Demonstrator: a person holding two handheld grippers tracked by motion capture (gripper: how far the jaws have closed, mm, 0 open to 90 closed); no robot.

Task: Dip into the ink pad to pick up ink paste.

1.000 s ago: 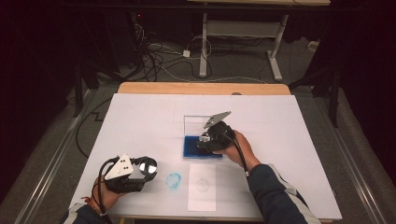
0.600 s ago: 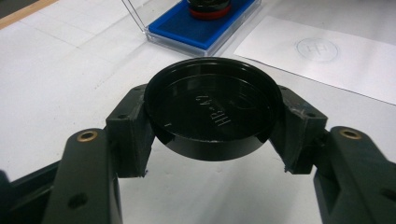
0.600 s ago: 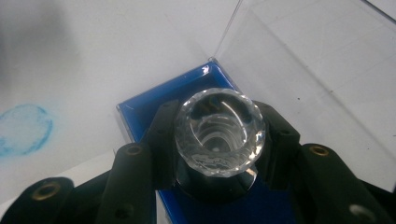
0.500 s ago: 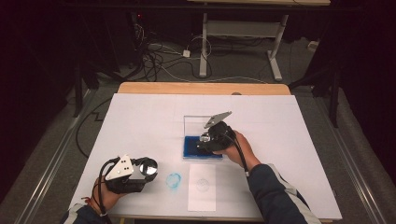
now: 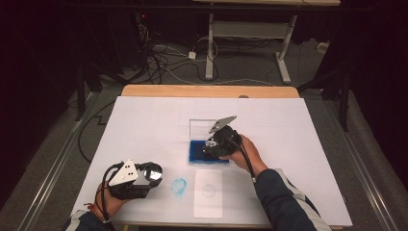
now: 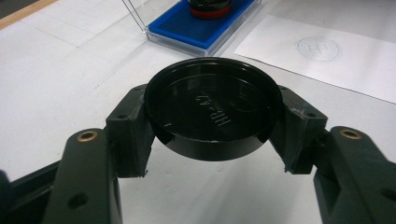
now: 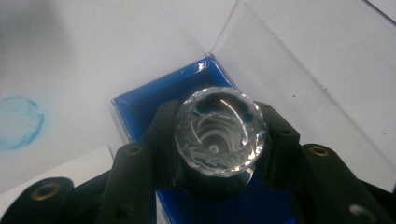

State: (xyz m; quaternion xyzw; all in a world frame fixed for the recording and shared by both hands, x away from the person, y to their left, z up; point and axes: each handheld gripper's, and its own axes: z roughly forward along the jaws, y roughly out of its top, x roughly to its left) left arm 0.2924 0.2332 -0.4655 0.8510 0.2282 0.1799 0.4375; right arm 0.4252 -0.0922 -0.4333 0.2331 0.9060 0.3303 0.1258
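Observation:
My left gripper [image 5: 150, 174] is near the table's front left corner, shut on a round black cap [image 6: 212, 109] that it holds flat between its pads. Over the middle of the table, my right gripper [image 5: 212, 146] is shut on a stamp with a faceted clear knob [image 7: 219, 130]. The stamp's base stands on the blue ink pad [image 7: 149, 100] of a clear case [image 5: 208, 126], whose lid stands open behind it. In the left gripper view the stamp's red ring [image 6: 210, 10] rests on the pad.
A white paper sheet [image 5: 208, 192] bearing a faint round imprint [image 6: 318, 46] lies in front of the case. A blue ink smudge [image 5: 179, 186] marks the white table cover to the sheet's left. The wooden table edge [image 5: 207, 90] is at the back.

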